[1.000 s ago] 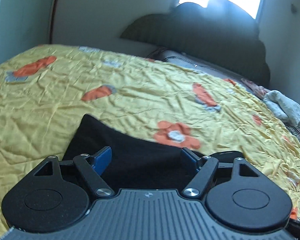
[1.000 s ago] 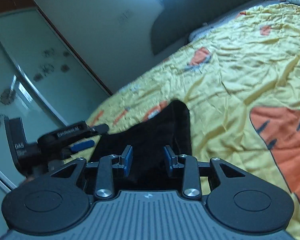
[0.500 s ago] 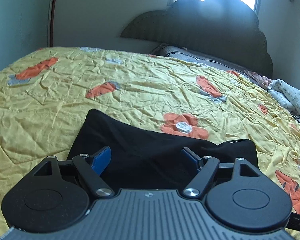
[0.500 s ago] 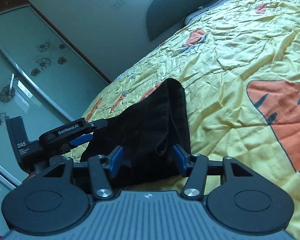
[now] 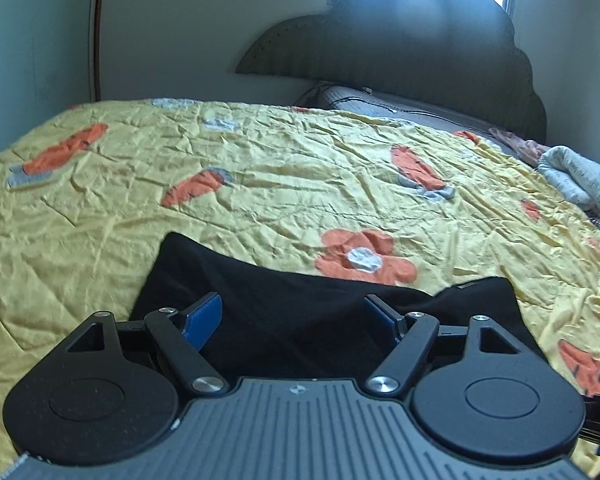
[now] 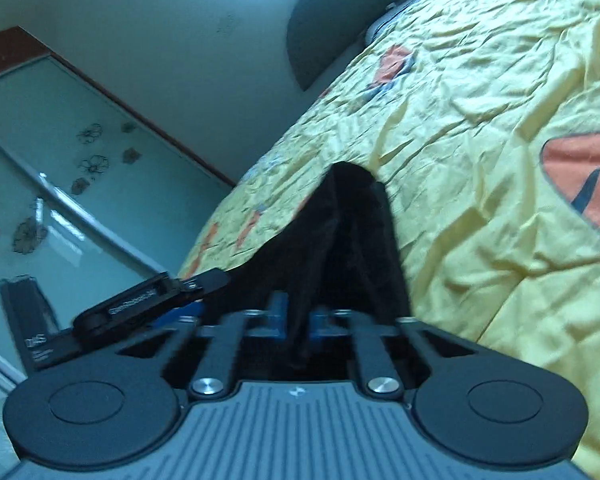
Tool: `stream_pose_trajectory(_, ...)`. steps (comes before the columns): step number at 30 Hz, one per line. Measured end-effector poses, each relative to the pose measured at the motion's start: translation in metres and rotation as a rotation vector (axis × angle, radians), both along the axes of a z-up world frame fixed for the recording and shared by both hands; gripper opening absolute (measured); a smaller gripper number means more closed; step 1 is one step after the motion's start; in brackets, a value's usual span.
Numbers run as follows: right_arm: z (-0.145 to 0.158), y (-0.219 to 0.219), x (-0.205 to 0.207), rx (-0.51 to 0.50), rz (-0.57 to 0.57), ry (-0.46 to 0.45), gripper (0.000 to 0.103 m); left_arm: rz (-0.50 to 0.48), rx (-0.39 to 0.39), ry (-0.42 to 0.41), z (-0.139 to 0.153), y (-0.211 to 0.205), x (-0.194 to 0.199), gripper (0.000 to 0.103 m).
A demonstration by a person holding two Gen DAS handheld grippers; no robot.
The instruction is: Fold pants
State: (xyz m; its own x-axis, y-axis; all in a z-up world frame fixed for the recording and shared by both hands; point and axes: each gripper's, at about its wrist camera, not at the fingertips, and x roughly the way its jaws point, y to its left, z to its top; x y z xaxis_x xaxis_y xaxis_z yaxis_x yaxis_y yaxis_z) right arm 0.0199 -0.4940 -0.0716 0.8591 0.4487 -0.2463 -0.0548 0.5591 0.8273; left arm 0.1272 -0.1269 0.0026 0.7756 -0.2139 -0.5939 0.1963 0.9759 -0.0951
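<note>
The black pants (image 5: 284, 300) lie on the yellow bedspread (image 5: 260, 184), close in front of me. My left gripper (image 5: 296, 314) is open, its blue pads wide apart just above the near part of the pants. In the right wrist view the pants (image 6: 352, 240) are pulled up into a ridge, and my right gripper (image 6: 298, 314) is shut on a fold of the cloth. The left gripper (image 6: 148, 300) shows at the left of that view, beside the pants' other end.
A dark headboard (image 5: 420, 36) and a grey pillow (image 5: 380, 100) stand at the far end of the bed. A bundle of white cloth (image 5: 580, 180) lies at the far right edge. A glass sliding door with flower stickers (image 6: 60, 184) is on the left.
My right gripper has closed from open onto a fold of the pants and lifted it. My left gripper stayed open and backed off a little.
</note>
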Motion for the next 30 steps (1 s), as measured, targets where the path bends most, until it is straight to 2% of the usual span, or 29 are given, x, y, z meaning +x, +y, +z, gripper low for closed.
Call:
stream_pose_trajectory(2, 0.002, -0.001, -0.005, 0.003, -0.010, -0.016, 0.006, 0.014, 0.009, 0.003, -0.001, 0.002, 0.004, 0.080)
stream_pose_trajectory(4, 0.007, -0.001, -0.013, -0.048, -0.036, -0.020, 0.006, 0.029, 0.018, 0.030, -0.008, 0.004, 0.009, 0.084)
stream_pose_trajectory(7, 0.001, -0.006, -0.014, -0.049, -0.011, 0.025, 0.008, 0.040, 0.029, 0.085, -0.020, 0.007, 0.016, 0.084)
stream_pose_trajectory(10, 0.005, -0.011, -0.016, -0.055, -0.024, 0.040, 0.012, 0.039, 0.022, 0.073, -0.014, 0.012, 0.011, 0.084)
stream_pose_trajectory(11, 0.013, -0.012, -0.019, -0.097, -0.063, 0.031, 0.012, 0.038, 0.017, 0.068, -0.012, 0.014, 0.009, 0.084)
stream_pose_trajectory(13, 0.035, -0.011, -0.022, -0.256, -0.160, 0.011, 0.015, 0.044, 0.007, 0.055, -0.006, 0.016, 0.007, 0.085)
stream_pose_trajectory(14, 0.046, -0.006, -0.017, -0.331, -0.155, -0.015, 0.015, 0.047, 0.006, 0.050, -0.004, 0.017, 0.006, 0.085)
stream_pose_trajectory(16, 0.061, 0.007, 0.000, -0.420, -0.072, -0.055, 0.015, 0.045, 0.009, 0.047, -0.003, 0.016, 0.004, 0.085)
stream_pose_trajectory(19, 0.064, 0.029, 0.037, -0.474, 0.080, -0.062, 0.015, 0.040, 0.031, 0.067, -0.011, 0.014, 0.003, 0.085)
stream_pose_trajectory(22, 0.051, 0.038, 0.070, -0.557, 0.074, -0.001, 0.015, 0.038, 0.067, 0.084, -0.019, 0.014, 0.003, 0.085)
stream_pose_trajectory(25, 0.051, 0.034, 0.067, -0.475, 0.046, 0.000, 0.015, 0.025, 0.084, 0.059, -0.016, 0.014, -0.002, 0.085)
stream_pose_trajectory(30, 0.061, 0.048, 0.035, -0.519, 0.083, -0.052, 0.019, 0.017, 0.075, 0.065, -0.018, 0.013, -0.004, 0.086)
